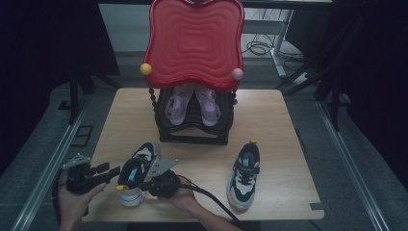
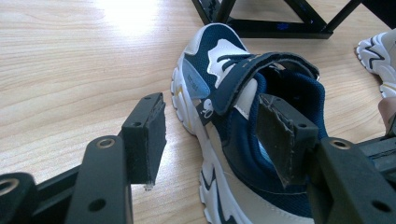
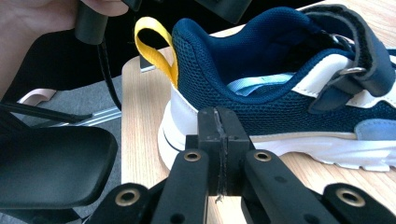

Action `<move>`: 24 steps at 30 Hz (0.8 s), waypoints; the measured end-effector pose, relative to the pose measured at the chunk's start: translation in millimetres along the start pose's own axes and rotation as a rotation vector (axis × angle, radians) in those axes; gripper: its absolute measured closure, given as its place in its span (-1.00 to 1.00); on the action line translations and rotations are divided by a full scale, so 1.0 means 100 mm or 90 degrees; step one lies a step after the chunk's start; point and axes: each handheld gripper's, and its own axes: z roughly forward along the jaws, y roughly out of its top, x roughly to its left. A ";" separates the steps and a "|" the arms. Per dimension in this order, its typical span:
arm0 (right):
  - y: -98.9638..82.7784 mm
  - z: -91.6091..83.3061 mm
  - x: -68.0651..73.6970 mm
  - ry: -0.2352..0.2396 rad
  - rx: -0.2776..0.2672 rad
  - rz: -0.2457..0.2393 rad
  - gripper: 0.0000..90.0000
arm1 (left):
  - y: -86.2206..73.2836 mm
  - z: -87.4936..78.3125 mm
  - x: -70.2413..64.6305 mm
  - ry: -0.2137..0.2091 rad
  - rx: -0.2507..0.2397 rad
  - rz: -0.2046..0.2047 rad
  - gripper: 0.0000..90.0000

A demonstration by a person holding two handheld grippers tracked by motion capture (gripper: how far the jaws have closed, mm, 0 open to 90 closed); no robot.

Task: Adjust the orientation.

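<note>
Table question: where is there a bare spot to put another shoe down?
The table is bare right of the black rack and left of it. A free patch also lies between the two sneakers. It is crowded at the near left, around both tools.

count: 2 navy-and-white sneakers, one at the grippers (image 1: 137, 166), one off to the right on the table (image 1: 244, 175). 2 translucent purple sandals (image 1: 192, 103), side by side in the rack. 1 black rack (image 1: 192, 130) with 1 red wavy top (image 1: 194, 41). 2 knobs on that top, 1 yellow (image 1: 146, 69), 1 pink (image 1: 237, 73). 1 wooden table (image 1: 284, 120). 2 handheld grippers, left (image 1: 115, 171) and right (image 1: 126, 185).
</note>
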 end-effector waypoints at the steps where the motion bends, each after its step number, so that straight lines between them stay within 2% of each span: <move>1: 0.00 0.00 0.00 0.000 0.000 0.000 0.98 | 0.00 0.00 0.00 0.000 0.000 0.000 -0.05; 14: 0.06 0.12 0.07 0.002 0.000 -0.015 0.98 | 0.00 -0.03 0.03 0.002 -0.006 -0.001 -0.05; 16: 0.06 0.08 0.06 0.000 -0.002 -0.015 0.98 | -0.01 -0.03 0.03 0.002 -0.007 -0.002 -0.05; 17: 0.07 0.00 0.06 -0.010 -0.009 -0.017 0.98 | 0.00 -0.03 0.03 0.002 -0.007 -0.001 -0.05; 20: 0.08 -0.09 0.05 -0.024 -0.010 -0.023 0.98 | 0.00 -0.03 0.03 0.003 -0.008 -0.001 -0.05; 21: 0.07 -0.20 0.02 -0.036 -0.012 -0.023 0.98 | 0.00 -0.03 0.02 0.002 -0.009 0.000 -0.05; 22: 0.07 -0.20 0.02 -0.036 -0.012 -0.023 0.98 | 0.00 -0.03 0.02 0.002 -0.009 0.000 -0.05; 24: 0.06 -0.38 -0.02 -0.051 -0.018 -0.017 0.98 | 0.00 -0.03 0.01 0.002 -0.010 0.001 -0.05</move>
